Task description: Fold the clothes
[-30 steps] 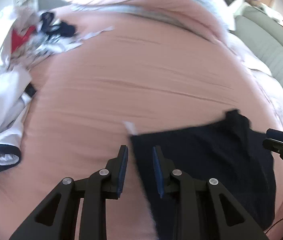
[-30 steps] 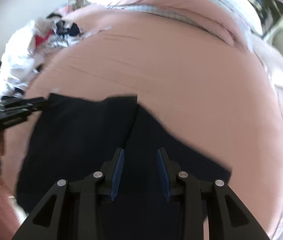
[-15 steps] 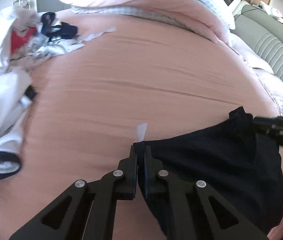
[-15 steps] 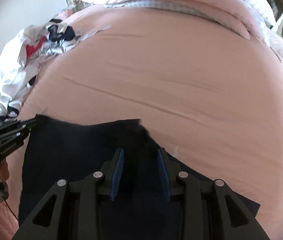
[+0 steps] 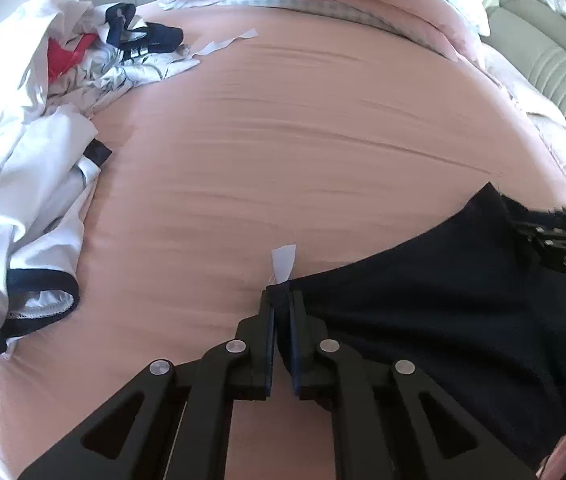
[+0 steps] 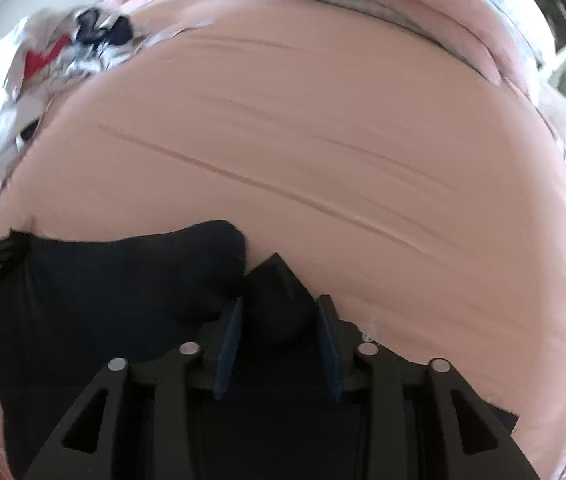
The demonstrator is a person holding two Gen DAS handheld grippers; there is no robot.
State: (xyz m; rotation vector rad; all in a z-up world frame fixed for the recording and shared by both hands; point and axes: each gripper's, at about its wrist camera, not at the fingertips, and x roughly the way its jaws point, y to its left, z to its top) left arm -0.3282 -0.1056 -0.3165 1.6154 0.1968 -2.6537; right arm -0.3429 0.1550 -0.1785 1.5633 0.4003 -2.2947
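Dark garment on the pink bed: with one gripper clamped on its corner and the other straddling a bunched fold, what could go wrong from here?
1. The left gripper pinches only the very corner of the dark garment, beside the white tag; a pull might slip it free.
2. The right gripper is open around a bunched ridge, so closing may catch several layers and set a crooked fold.
3. The garment lies on the pink sheet; a low grasp could pinch the sheet too.

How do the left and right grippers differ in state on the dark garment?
The left gripper is shut, pinching the dark garment at its corner by the white tag. The right gripper is open, its fingers straddling a raised fold. Both work the same garment.
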